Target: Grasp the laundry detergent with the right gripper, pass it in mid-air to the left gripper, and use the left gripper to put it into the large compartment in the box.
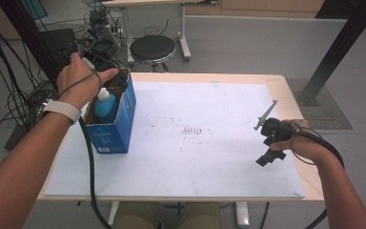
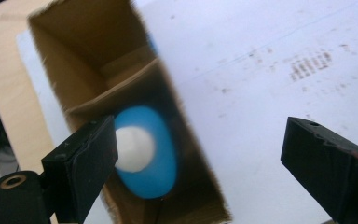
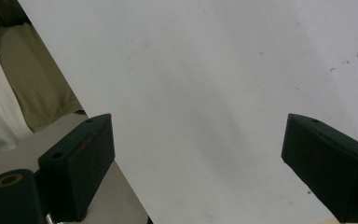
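A person is working at a desk covered by a white sheet, a gripper in each hand. Near the desk's left edge, toward the far left corner, an open blue cardboard box is standing on the sheet, and a blue bottle with a white cap is standing upright inside it, the cap reaching up to about the box's rim.

The left gripper is hovering over the far end of the box, held in the left hand, whose wrist is wearing a pale band. In the left gripper view, the camera is looking straight down into the box: the brown inner walls are showing, and the bottle is sitting low in the picture, blurred, its white cap just beside the left jaw. The jaws are standing wide apart and released, pressing on nothing; the bottle is lying below them, not between the pads.

The right gripper is resting near the desk's right edge, held in the right hand, well apart from the box. In the right gripper view, its two black jaws are spread wide over the bare white sheet, grasping nothing, with the near edge of the desk and the person's khaki trousers showing at the left.
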A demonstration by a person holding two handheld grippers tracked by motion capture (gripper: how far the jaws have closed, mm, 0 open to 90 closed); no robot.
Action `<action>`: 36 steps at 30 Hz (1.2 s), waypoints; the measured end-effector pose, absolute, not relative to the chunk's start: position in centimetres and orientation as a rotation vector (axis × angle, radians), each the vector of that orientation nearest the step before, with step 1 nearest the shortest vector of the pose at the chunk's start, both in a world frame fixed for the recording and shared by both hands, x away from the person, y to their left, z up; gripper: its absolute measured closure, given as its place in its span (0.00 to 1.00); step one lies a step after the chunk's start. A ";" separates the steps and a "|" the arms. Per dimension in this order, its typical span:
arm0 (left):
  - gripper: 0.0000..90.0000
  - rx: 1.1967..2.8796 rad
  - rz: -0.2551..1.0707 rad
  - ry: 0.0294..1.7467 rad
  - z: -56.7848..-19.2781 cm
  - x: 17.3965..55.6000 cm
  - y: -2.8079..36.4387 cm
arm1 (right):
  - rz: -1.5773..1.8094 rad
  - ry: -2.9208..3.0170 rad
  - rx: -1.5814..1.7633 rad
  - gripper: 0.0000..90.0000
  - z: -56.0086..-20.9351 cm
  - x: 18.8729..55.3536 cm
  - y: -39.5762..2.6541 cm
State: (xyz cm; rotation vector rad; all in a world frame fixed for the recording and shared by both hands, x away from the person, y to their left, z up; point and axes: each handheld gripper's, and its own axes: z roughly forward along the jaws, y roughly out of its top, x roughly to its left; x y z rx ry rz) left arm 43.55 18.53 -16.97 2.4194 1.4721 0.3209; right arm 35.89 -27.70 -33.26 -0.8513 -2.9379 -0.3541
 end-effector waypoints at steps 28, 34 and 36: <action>0.11 2.706 0.112 0.873 -19.6 42.4 10.9 | -0.395 -2.963 -0.879 0.11 -32.2 35.4 -27.9; 0.11 2.718 0.101 0.762 -19.7 42.0 10.1 | -0.398 -2.967 -0.881 0.11 -32.2 35.5 -28.0; 0.10 2.727 0.109 0.735 -19.8 41.8 9.8 | -0.398 -2.968 -0.882 0.11 -32.2 35.5 -28.1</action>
